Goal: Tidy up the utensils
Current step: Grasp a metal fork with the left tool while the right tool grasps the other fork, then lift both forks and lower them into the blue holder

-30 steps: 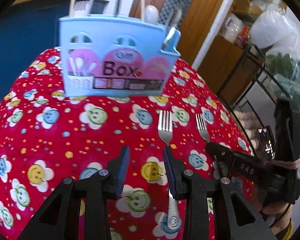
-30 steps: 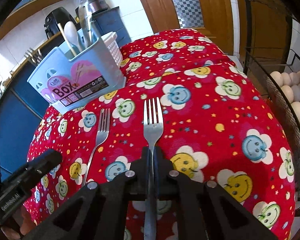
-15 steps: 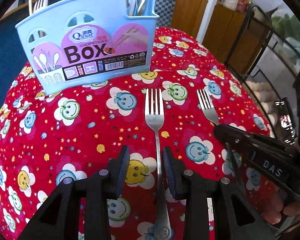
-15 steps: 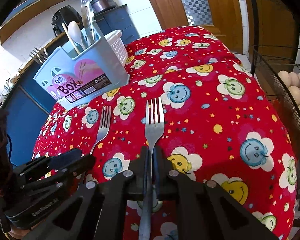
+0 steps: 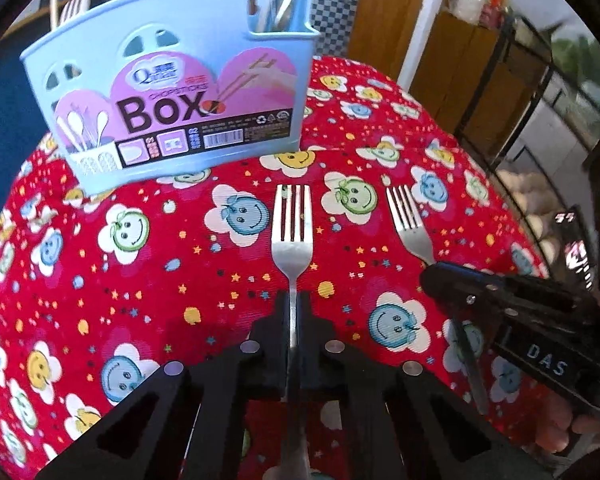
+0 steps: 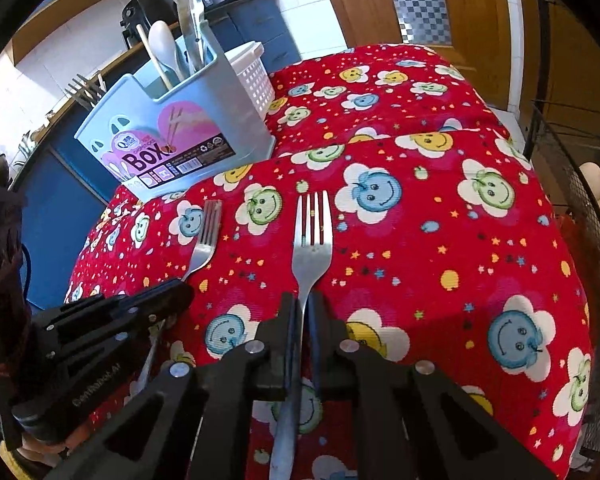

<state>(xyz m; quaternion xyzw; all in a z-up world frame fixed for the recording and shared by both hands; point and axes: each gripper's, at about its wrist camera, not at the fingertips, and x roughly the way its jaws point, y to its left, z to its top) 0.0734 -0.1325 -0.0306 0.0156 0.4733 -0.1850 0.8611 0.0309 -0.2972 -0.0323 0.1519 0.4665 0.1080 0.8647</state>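
So both sets of fingers are pinched flat on fork handles here. The left gripper (image 5: 294,312) is pressed onto the neck of the left fork (image 5: 292,236), and the right gripper (image 6: 302,316) is clamped the same way on the right fork (image 6: 312,236). Each fork's long axis is lined up straight with its fingers, tines pointed away toward the top of the frame, heads seen low over the tablecloth (image 5: 160,280).

The utensil box (image 5: 180,92) is found up and left of the left fingertips, and further toward the upper left in the right wrist view, so the left gripper is probably the nearer one. A tip-up of the handle is likely needed before anything gets dropped in.

Materials: thin shiny steel forks, smooth and probably slippery; pale blue plastic box with cut-out windows and a glossy label; ribbed red cloth covered in smiley flowers.
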